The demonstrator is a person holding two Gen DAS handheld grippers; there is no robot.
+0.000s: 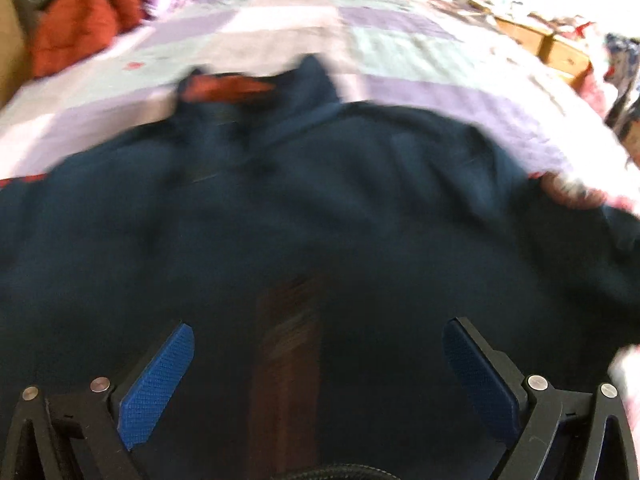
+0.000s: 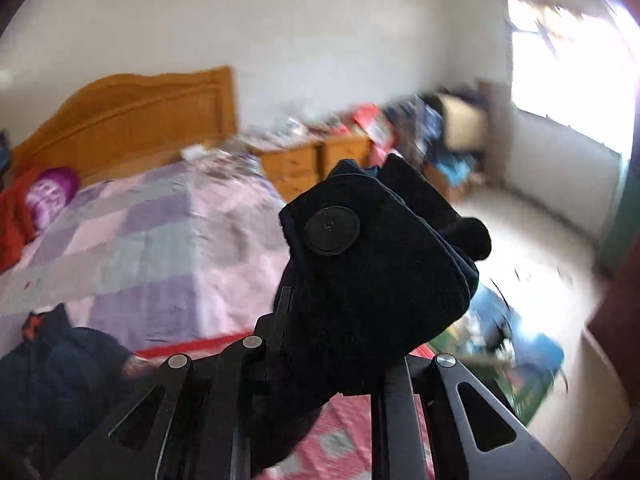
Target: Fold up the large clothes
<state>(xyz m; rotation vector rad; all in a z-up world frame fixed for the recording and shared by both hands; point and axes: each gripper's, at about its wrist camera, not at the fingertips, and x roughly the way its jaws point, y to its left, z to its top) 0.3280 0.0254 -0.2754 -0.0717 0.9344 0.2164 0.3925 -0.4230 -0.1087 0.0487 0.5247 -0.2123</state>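
A dark navy cloth coat (image 1: 320, 208) lies matt and soft-looking, its orange-red lining (image 1: 228, 88) showing at the collar. The left gripper (image 1: 318, 364) carries blue pads (image 1: 156, 384) of finely textured, matt plastic on black matt arms fixed with bright metal rivets (image 1: 100, 385). The right gripper (image 2: 340, 340) has matt black arms; the bunched coat fabric (image 2: 372, 272) between them bears a large matt black button (image 2: 331, 231) of smooth plastic look. The bedspread (image 2: 152, 240) is a soft patchwork cloth in lilac, pink and pale green. The headboard (image 2: 128, 120) and bedside drawers (image 2: 292, 164) are varnished, glossy golden wood.
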